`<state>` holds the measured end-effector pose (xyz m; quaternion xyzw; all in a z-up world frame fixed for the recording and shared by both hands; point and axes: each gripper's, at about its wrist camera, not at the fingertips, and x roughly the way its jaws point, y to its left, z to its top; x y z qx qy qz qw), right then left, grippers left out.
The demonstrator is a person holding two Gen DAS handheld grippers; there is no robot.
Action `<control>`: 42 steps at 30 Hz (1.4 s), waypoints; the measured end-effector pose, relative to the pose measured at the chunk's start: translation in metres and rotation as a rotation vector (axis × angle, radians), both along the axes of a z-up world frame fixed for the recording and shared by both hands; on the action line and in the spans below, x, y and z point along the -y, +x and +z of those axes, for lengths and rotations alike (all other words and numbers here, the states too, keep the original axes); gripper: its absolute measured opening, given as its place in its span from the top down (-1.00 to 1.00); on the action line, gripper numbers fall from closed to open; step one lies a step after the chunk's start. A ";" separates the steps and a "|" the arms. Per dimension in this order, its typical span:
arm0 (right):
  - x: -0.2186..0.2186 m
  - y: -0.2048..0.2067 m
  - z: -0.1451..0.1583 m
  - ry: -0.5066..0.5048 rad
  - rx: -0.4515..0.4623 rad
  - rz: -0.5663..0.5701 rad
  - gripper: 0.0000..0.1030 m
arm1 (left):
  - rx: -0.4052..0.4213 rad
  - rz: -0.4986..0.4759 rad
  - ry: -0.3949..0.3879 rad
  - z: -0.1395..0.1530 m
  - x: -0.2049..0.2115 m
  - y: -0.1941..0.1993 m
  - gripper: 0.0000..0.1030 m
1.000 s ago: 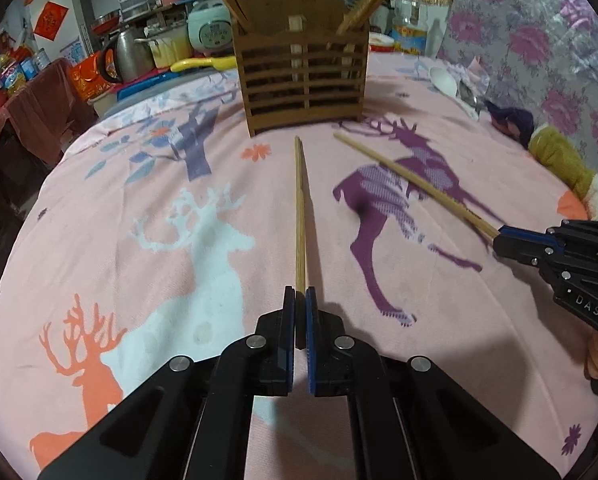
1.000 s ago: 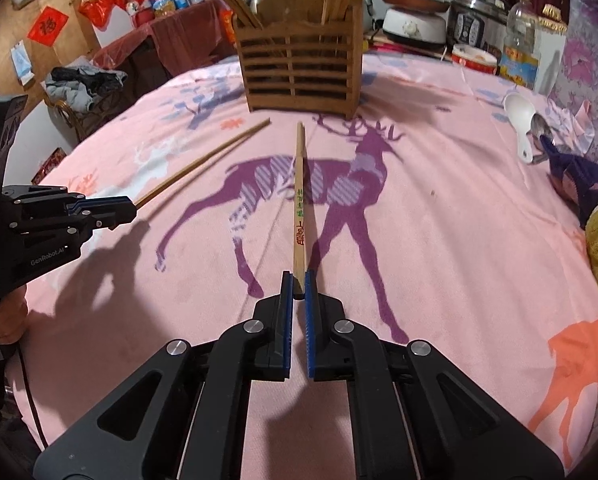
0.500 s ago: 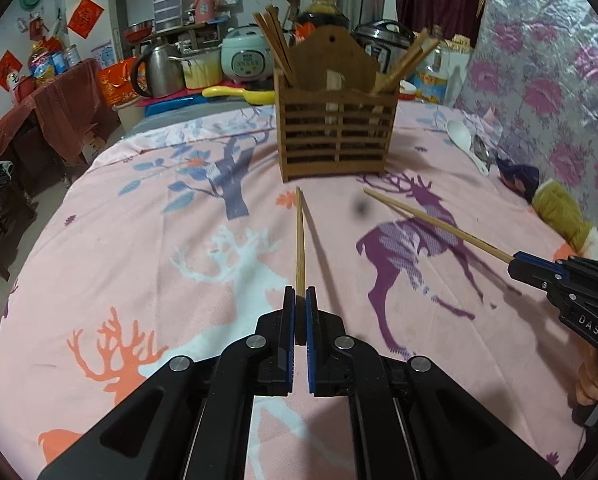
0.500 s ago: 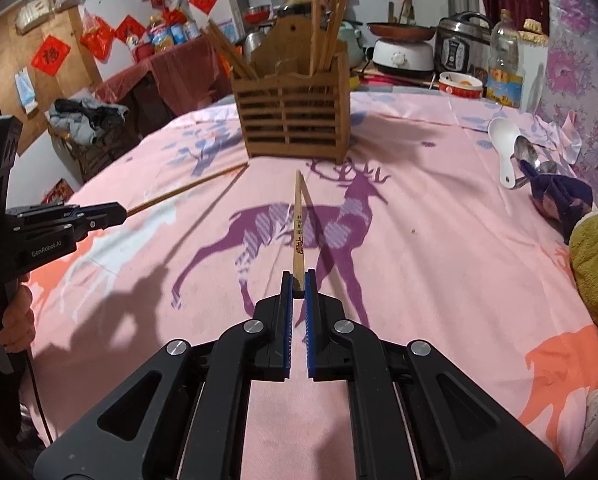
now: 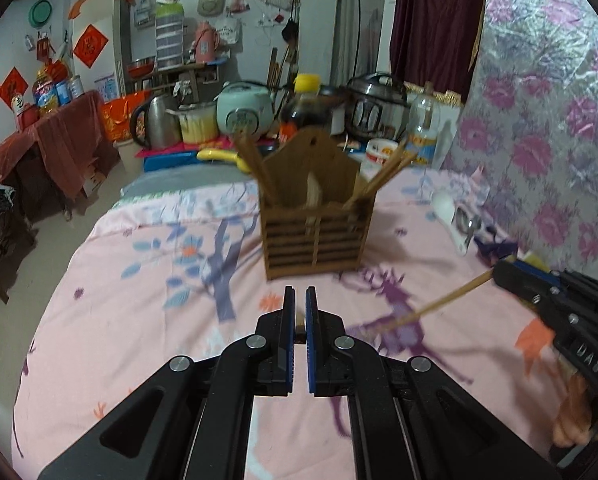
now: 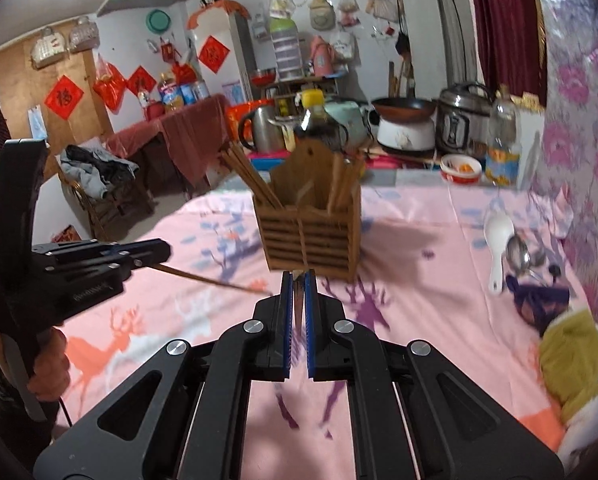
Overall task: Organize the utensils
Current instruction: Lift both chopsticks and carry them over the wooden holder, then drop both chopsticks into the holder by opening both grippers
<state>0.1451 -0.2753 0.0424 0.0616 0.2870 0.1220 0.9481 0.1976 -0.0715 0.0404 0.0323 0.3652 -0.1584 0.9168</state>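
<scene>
**Two chopsticks held in the air, close to the holder**

Each tool grips one chopstick by its end. From the right wrist view, the left chopstick (image 6: 215,280) sticks out of the left tool (image 6: 155,254) and slants down toward the pink cloth, its tip close to the right tool (image 6: 297,280). From the left wrist view, the right chopstick (image 5: 447,300) juts from the right tool's closed tips and points toward the middle of the surface (image 5: 139,320). Both tools are nearly closed, with only a thin gap where the stick sits; each tool's own camera sees just a sliver of its stick between the blue pads.

The wooden holder (image 6: 309,236) stands just beyond both tools, already carrying bundles of chopsticks that lean left and right out of its slots. A white spoon (image 6: 497,240) and a metal one lie well off to the right, beside a dark cloth and a yellow one.

Risks, as I judge them: the two sticks angle toward each other, so they could cross or knock together near the holder. A long stick held at one end can pivot in the pads and droop. A tip could catch the holder's rim or the leaning bundles, tipping the light holder. The pictures are blurred, so fine alignment is hard to confirm.
</scene>
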 end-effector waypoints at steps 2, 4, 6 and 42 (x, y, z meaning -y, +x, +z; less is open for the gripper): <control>-0.004 0.007 0.006 0.001 0.008 0.004 0.87 | 0.012 -0.005 -0.017 0.009 0.005 0.006 0.90; -0.007 0.013 0.009 0.005 0.008 0.008 0.88 | 0.024 -0.009 -0.027 0.016 0.009 0.011 0.90; -0.008 0.021 0.012 0.006 0.006 0.010 0.88 | 0.033 -0.013 -0.027 0.024 0.012 0.016 0.90; 0.007 0.149 0.043 0.050 0.157 -0.141 0.87 | 0.259 0.092 -0.079 0.090 0.055 0.164 0.89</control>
